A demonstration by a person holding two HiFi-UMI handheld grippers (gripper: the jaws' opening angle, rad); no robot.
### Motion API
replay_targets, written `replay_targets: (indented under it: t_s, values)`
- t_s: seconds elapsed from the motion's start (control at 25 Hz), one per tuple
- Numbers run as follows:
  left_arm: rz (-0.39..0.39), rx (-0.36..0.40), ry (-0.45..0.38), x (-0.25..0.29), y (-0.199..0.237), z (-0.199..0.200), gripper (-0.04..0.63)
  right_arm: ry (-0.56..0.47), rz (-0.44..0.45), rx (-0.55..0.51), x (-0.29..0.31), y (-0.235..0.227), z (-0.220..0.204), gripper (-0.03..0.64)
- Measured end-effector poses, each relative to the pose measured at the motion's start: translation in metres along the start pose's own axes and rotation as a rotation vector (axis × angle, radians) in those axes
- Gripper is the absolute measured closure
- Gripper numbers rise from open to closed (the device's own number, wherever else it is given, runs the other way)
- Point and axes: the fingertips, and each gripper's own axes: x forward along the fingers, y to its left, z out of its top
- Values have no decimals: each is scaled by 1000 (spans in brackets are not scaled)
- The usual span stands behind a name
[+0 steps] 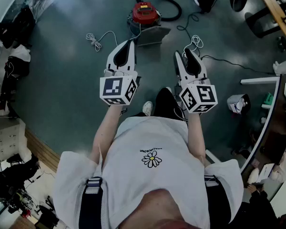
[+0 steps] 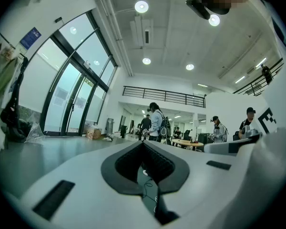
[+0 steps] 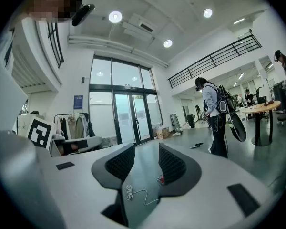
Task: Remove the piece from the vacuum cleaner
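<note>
The red vacuum cleaner stands on the floor, with a grey piece on its near side, seemingly touching it; I take that to be the part to remove. Both tongs hover well short of the vacuum cleaner and hold nothing: the left tongs have their tips together, and the right tongs stand parted with only bare floor between them. The likely trouble is that a one-sided pull on the piece drags or tips the light vacuum cleaner instead of freeing the part. The black hose looping behind it could also catch, and the white cables either side of it could snag a foot
</note>
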Motion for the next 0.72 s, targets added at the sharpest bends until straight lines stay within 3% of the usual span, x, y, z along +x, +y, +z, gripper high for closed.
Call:
replay_targets:
  t_s: [0.2,0.44,0.72]
  values:
    - [-5,1,14,35,3,-14,591,-2,17,-38,32,-22,-5,476]
    - [8,10,26,93,24,-17,591,-1,60,-2,100,-56,-1,476]
    - [43,28,44,197,55,-17,591,27,89,2,200,-119,13,476]
